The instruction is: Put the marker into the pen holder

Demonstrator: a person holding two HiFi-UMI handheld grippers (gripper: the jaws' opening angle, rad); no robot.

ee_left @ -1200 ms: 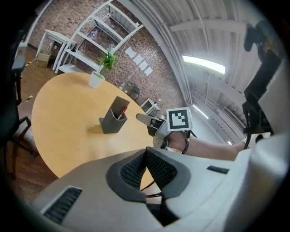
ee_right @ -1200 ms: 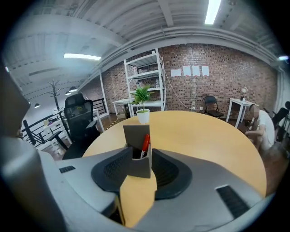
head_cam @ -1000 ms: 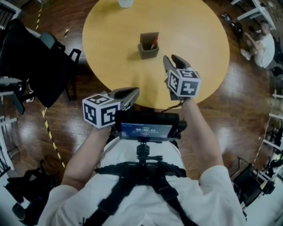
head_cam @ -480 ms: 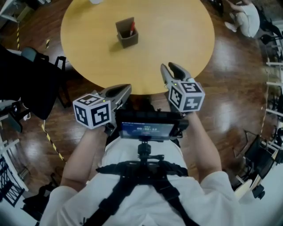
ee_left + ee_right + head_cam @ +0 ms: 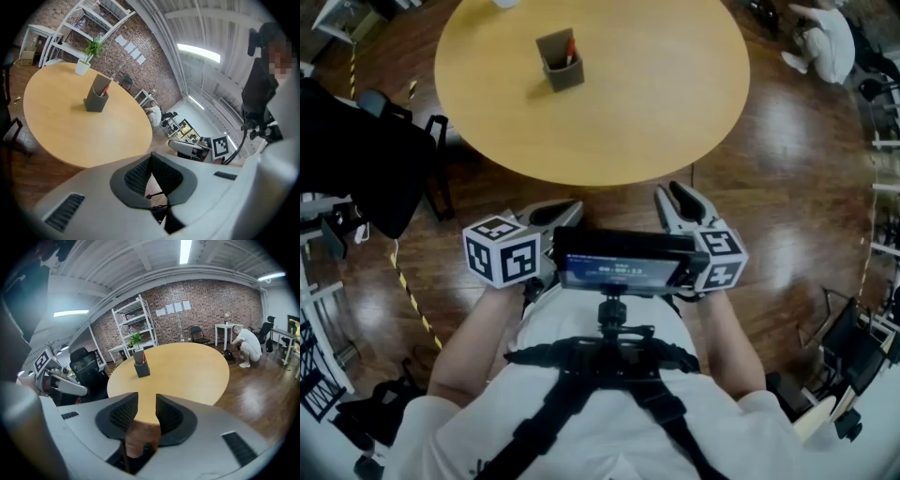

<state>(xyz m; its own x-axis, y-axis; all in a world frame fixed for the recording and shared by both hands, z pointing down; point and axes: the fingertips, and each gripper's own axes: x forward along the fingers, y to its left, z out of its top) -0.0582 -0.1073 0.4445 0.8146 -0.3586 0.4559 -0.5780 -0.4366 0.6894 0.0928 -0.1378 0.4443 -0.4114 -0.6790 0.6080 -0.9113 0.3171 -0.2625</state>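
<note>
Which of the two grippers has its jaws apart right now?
The right gripper: its jaws stand apart with nothing between them, though they have just been closing slightly. The left gripper has its jaws together.

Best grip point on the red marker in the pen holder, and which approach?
Take the marker by its exposed red top, from above. Only that end shows over the rim of the pen holder; the rest sits inside its walls, so a side approach looks blocked. Probably stay clear of the holder's taller wall.
</note>
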